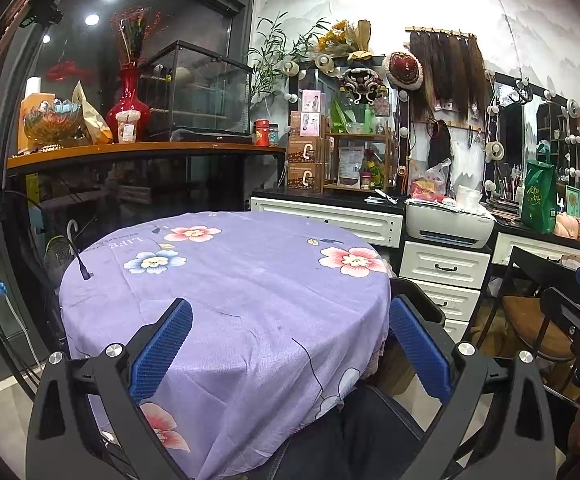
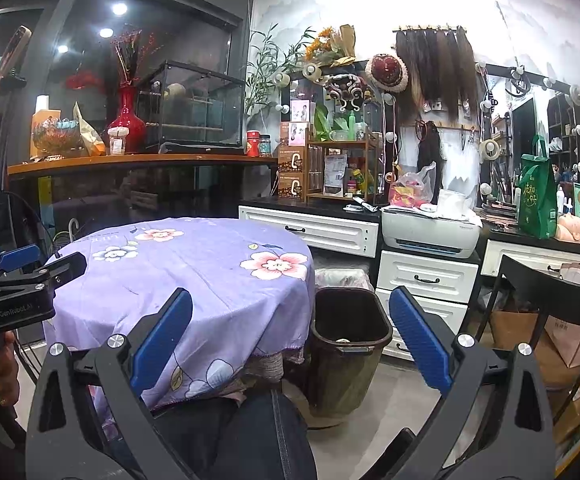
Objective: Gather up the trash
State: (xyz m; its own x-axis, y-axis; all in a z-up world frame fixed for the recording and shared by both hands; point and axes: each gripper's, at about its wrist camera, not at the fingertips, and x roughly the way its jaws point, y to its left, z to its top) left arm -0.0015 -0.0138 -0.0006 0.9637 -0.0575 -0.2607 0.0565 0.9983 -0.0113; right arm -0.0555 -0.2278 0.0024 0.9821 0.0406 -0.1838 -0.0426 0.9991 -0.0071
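Observation:
A round table under a purple flowered cloth (image 1: 250,292) fills the left wrist view; I see no trash on its top. My left gripper (image 1: 290,320) hangs open over the near edge with nothing between its blue pads. In the right wrist view the same table (image 2: 194,268) is at left, and a dark brown bin (image 2: 348,344) stands on the floor beside it, with a small pale item inside. My right gripper (image 2: 290,316) is open and empty, held above a person's knee, aimed between table and bin. The left gripper (image 2: 26,276) also shows at the left edge.
White drawer units (image 2: 426,276) with a printer (image 2: 430,232) stand behind the bin. A black chair (image 2: 550,280) and paper bags (image 2: 570,336) are at right. A cluttered counter with a red vase (image 1: 128,106) and a glass case runs along the back. A black cable tip (image 1: 84,272) overhangs the table's left side.

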